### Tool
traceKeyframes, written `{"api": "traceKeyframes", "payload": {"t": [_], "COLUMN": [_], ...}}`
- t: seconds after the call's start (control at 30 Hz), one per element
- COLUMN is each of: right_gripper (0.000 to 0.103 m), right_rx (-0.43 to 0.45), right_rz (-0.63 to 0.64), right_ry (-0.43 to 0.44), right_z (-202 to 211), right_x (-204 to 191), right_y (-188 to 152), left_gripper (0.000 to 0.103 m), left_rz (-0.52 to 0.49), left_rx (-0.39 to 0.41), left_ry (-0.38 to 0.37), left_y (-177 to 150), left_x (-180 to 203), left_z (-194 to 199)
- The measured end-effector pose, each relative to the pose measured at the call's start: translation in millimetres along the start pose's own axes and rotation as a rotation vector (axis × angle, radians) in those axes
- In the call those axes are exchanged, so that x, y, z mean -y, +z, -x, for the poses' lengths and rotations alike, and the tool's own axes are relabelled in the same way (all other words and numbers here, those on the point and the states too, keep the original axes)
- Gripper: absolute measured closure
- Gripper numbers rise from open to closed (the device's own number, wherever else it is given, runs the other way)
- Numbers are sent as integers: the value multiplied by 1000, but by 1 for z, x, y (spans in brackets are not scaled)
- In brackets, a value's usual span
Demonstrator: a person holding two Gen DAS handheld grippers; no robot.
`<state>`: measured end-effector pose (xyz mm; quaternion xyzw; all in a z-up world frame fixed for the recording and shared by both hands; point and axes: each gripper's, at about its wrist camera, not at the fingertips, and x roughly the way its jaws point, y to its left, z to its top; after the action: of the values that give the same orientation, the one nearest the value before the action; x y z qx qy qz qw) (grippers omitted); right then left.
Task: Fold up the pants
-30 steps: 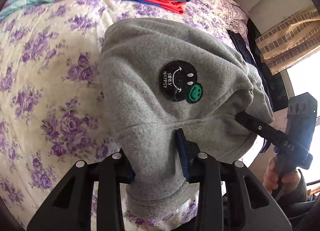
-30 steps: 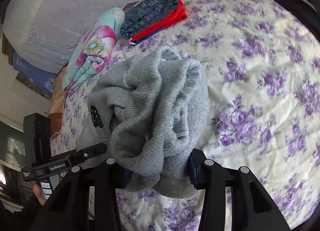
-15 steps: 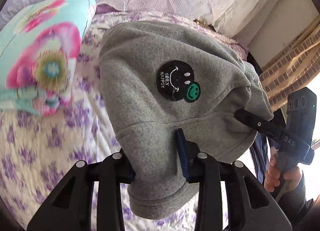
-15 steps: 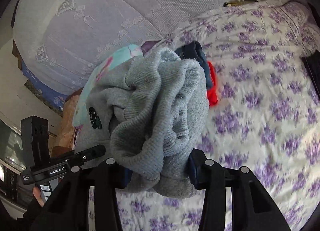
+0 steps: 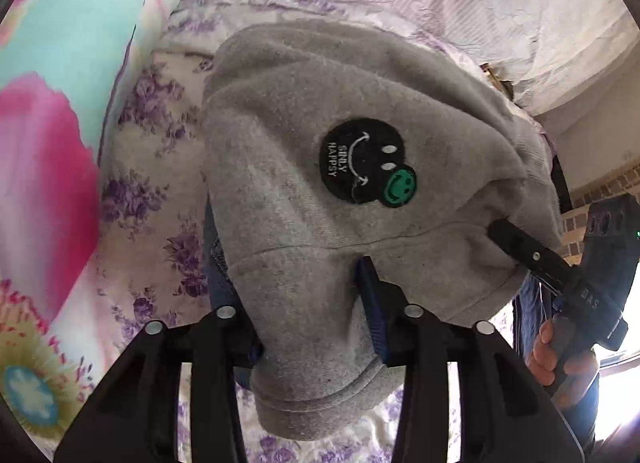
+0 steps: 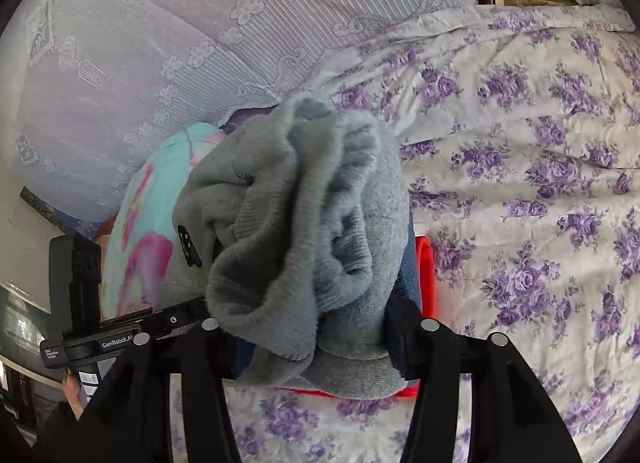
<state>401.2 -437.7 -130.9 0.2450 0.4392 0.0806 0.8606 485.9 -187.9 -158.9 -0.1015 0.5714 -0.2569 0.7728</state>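
The folded grey pants (image 5: 304, 191) carry a black and green smiley patch (image 5: 366, 161). My left gripper (image 5: 310, 327) is shut on one end of the bundle. My right gripper (image 6: 316, 339) is shut on the other end, where ribbed grey cuffs bunch up (image 6: 304, 223). The right gripper also shows in the left wrist view (image 5: 560, 271), and the left gripper in the right wrist view (image 6: 120, 335). The bundle hangs between both grippers, just above a stack of folded blue and red clothes (image 6: 424, 271).
A bed with a purple-flowered sheet (image 6: 520, 183) lies below. A turquoise and pink pillow (image 5: 60, 123) sits at the left. A lace-covered headboard (image 6: 160, 43) stands behind. Part of the blue clothes pile (image 5: 218, 271) shows under the pants.
Both grippers carried the pants toward the headboard. The pillow and headboard came closer, and the blue and red pile went from ahead to beneath the bundle.
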Motion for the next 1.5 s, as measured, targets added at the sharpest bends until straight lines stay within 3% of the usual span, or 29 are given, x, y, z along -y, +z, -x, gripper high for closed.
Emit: {"api": "traceKeyframes", "payload": {"t": [0.03, 0.1, 0.17, 0.33, 0.43, 0.53, 0.7, 0.87, 1.03, 1.3, 1.5], "right_gripper": [30, 22, 21, 21, 17, 5, 4, 4, 4, 4, 4], "right_rx": [1, -25, 9, 197, 283, 256, 138, 64, 106, 167, 180], "right_rz": [-24, -86, -71, 87, 189, 294, 307, 232, 214, 219, 232], "right_ry": [18, 57, 57, -23, -138, -275, -505, -455, -464, -455, -453], "right_z": [-3, -6, 4, 72, 127, 164, 190, 214, 254, 295, 304], "right_x": [5, 13, 9, -28, -52, -82, -110, -122, -142, -172, -187], "right_y": [-2, -2, -2, -6, -30, -75, -170, -240, -276, -307, -317], "left_gripper": [47, 43, 15, 14, 8, 5, 5, 5, 5, 5, 5], "left_rz": [3, 4, 3, -68, -116, -150, -126, -118, -152, -195, -201], "left_rx": [33, 39, 42, 172, 235, 266, 265, 268, 307, 382, 394], "left_ry": [-11, -37, -4, 105, 236, 352, 431, 408, 427, 446, 442], "left_y": [-1, -3, -8, -47, -88, -141, -221, -284, -326, -367, -382], "left_x": [-3, -6, -8, 2, 19, 44, 74, 95, 116, 136, 138], "left_z": [0, 2, 9, 67, 113, 149, 189, 224, 261, 308, 321]}}
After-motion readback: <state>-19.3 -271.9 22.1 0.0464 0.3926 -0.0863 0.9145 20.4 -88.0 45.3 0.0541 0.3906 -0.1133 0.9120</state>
